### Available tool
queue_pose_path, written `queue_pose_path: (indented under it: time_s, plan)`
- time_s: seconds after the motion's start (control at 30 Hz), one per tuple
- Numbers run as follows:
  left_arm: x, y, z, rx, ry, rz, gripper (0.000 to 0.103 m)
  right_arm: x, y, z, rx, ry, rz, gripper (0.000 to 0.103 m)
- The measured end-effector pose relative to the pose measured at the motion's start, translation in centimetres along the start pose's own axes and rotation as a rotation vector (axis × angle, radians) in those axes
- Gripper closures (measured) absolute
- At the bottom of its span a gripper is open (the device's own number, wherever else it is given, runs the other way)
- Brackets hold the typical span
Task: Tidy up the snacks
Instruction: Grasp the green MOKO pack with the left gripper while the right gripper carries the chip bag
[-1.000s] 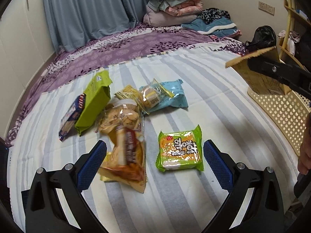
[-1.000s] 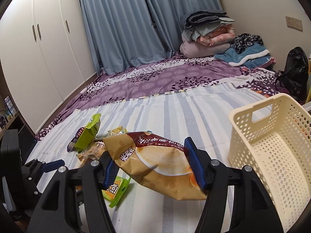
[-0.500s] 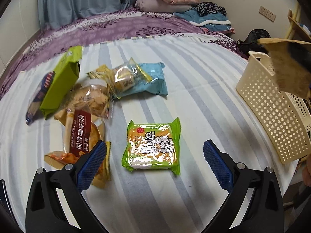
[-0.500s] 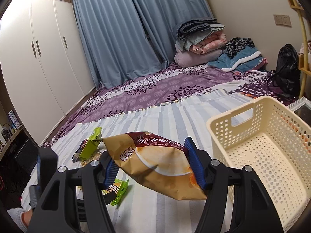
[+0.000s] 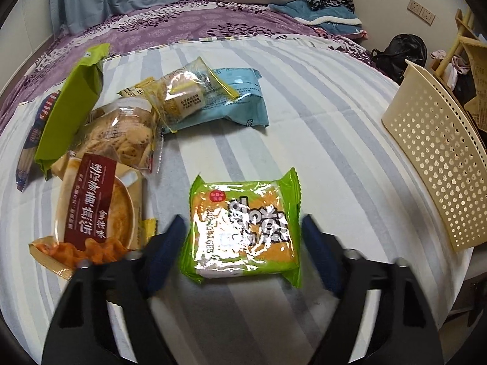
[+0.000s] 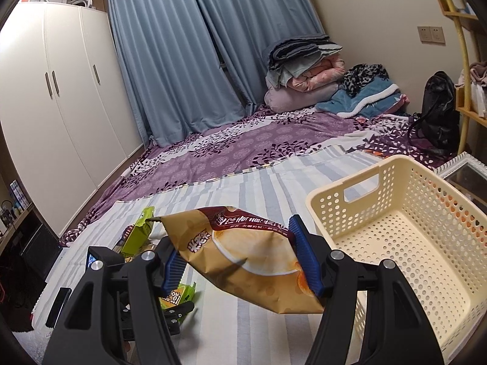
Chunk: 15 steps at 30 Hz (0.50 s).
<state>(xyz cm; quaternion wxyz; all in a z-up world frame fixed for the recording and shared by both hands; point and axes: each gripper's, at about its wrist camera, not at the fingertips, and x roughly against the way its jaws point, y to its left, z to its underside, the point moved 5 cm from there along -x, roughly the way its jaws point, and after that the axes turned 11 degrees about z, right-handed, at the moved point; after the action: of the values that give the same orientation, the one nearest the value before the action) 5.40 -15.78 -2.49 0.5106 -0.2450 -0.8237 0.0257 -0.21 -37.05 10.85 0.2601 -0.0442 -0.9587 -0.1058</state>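
Left gripper (image 5: 242,245): jaws closing around the green packet (image 5: 243,228), not yet pinching; keeps it centred.
Right gripper (image 6: 240,261): grips the tan bag (image 6: 243,255); releases over the basket (image 6: 395,243).

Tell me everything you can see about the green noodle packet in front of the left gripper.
The green noodle packet is a flat, squarish pack of glossy plastic film, lime green at its crimped ends, with an orange panel, white lettering and a small red badge. It looks sealed and lies flat on the striped sheet, apart from the other snacks. The left gripper straddles it, jaws closing; whether the blue pads touch it yet is unclear.
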Motion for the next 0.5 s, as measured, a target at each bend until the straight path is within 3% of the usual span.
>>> queue_pose_path:
  time_s: [0.5]
  plan:
    - [3.8,-1.5,-1.2,-0.028,-0.087,0.001,0.037,2.5,-3.0,-1.9,-0.051,-0.075,0.053,0.040]
